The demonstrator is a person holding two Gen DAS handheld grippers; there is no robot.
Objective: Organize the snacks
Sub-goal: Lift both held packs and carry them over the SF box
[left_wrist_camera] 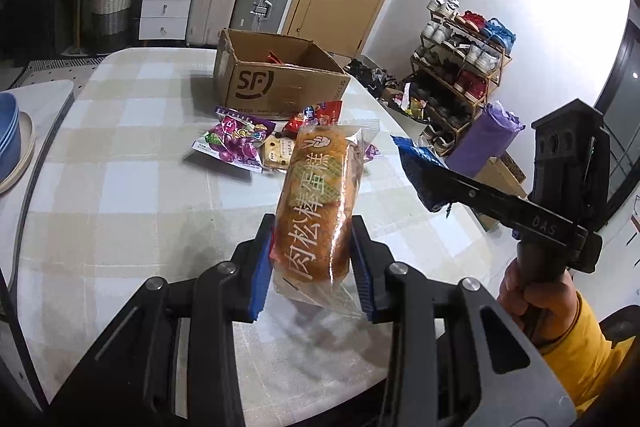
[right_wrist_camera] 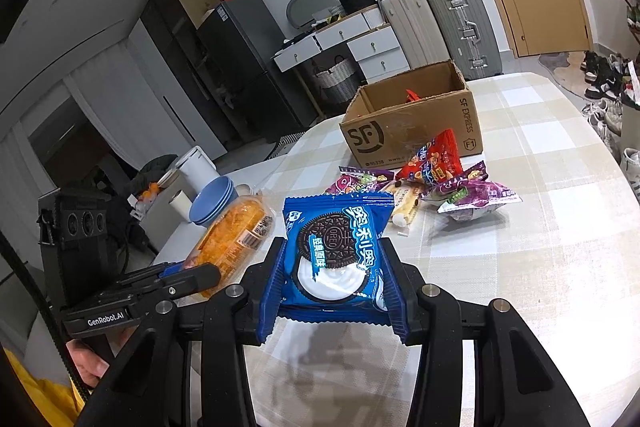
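The left gripper point(left_wrist_camera: 312, 259) is clenched on a clear-wrapped meat floss cake point(left_wrist_camera: 320, 199), its blue pads pressing the packet's lower half from both sides so the packet stands up and forward from the fingers, clear of the counter point(left_wrist_camera: 120, 187). The right gripper point(right_wrist_camera: 334, 267) grasps a blue Oreo packet point(right_wrist_camera: 336, 251) the same way, the packet held upright between its fingers above the checked cloth.

In the right wrist view the left gripper sits just to the left of the right one, with the orange cake packet sticking out ahead of it.

Ahead of both grippers, farther along the counter, lies a loose heap of snacks: purple packets point(right_wrist_camera: 476, 193), a red packet point(right_wrist_camera: 436, 161) and a pale yellow bar point(right_wrist_camera: 406, 203), touching or overlapping one another. Just beyond that heap stands an open cardboard box point(right_wrist_camera: 416, 123) marked SF, with something red showing inside it. To the left of the grippers, blue bowls point(right_wrist_camera: 212, 201) are stacked near the counter's edge.
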